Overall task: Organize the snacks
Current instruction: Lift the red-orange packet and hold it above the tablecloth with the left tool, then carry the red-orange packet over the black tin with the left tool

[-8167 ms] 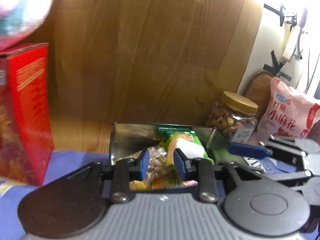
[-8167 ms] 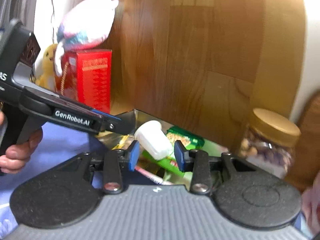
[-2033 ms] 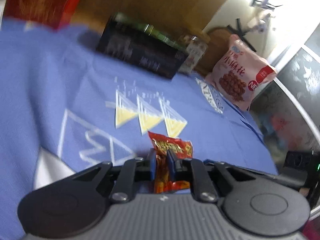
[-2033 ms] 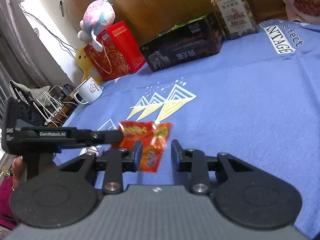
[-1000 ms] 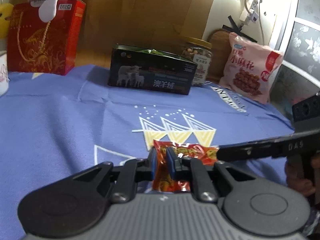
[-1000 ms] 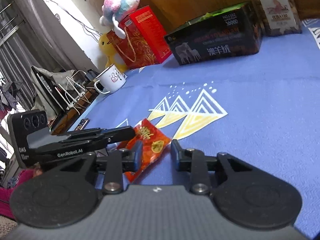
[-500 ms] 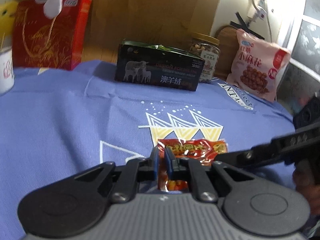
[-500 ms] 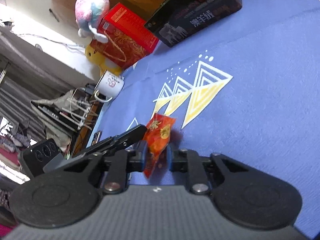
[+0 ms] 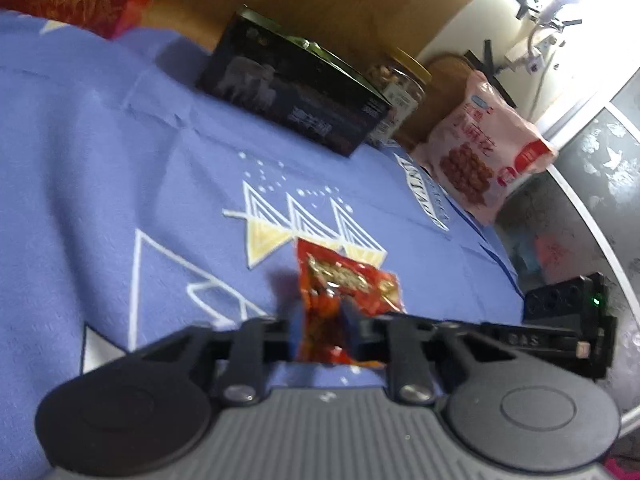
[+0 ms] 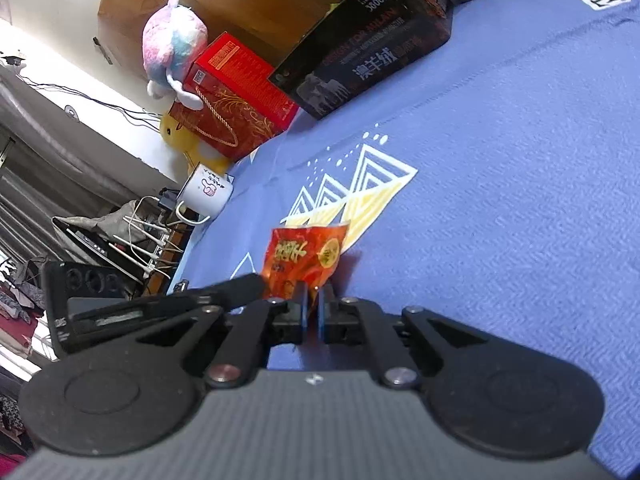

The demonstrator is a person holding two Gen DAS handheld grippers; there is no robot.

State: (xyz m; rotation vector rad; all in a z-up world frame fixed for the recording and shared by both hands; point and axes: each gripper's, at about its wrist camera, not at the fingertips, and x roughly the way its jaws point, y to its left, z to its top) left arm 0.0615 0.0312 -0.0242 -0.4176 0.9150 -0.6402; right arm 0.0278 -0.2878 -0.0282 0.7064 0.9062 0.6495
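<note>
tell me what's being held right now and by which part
The red snack packet is pinched at its near edge by the right gripper. The left gripper has the packet's other end between its jaws, which are opening.

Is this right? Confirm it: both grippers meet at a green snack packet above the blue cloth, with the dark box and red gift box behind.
Wrong on colour only. The snack packet is red-orange, as the right wrist view shows; the right gripper is shut on it, and the left gripper is opening around it above the blue cloth. The dark box and red gift box are behind.
</note>
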